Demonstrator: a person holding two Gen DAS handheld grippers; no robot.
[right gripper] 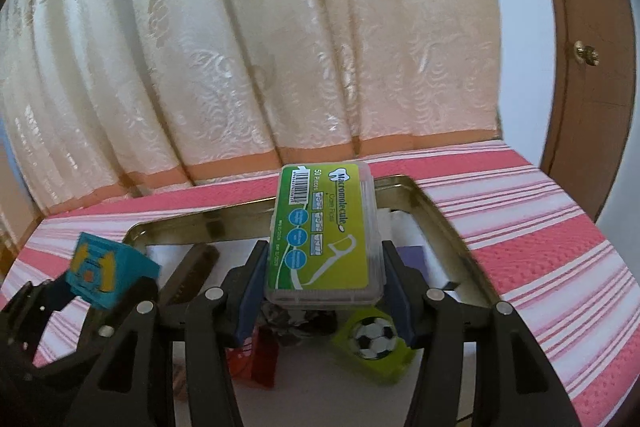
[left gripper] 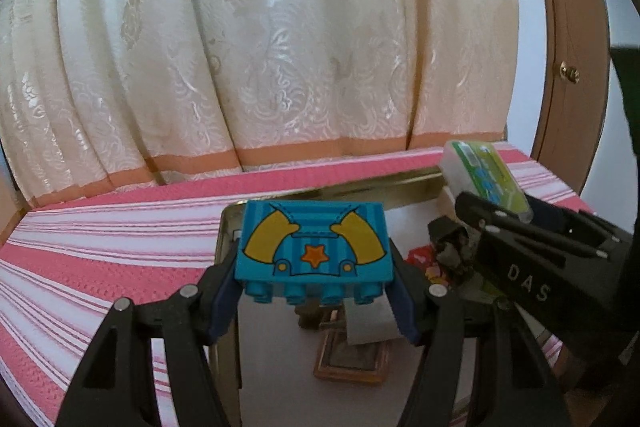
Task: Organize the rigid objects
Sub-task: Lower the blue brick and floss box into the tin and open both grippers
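Two grippers hang side by side over a gold-rimmed metal tray (right gripper: pixel 440 211), each with its jaws partway apart and clamped on one thing. Left gripper (left gripper: pixel 314 297) pinches a blue toy brick (left gripper: pixel 314 247) by its two sides, printed face toward the camera, studs pointing down, lifted clear of the tray floor. Right gripper (right gripper: pixel 324 303) squeezes a clear floss-pick box (right gripper: pixel 326 235) with a green label, its long side running away from the camera and its far end tilted up above the tray. In the left wrist view the right gripper sits just beside the left one, near enough that its black frame overlaps the tray's right half; a narrow gap separates the two loads. The tray lies on a counter covered by a pink and white striped cloth (right gripper: pixel 540 247), with wide bare cloth to the left and right of the tray. Behind, a cream curtain (left gripper: pixel 260 47) drops close to the counter's far edge, leaving only a thin strip of cloth beyond the tray's back rim; a brown door (right gripper: pixel 580 67) stands at the right. Below the box, on the tray floor, lie one lime-green piece with a football print (right gripper: pixel 374 343), one red piece (right gripper: pixel 264 359) and one crumpled dark object I cannot identify.
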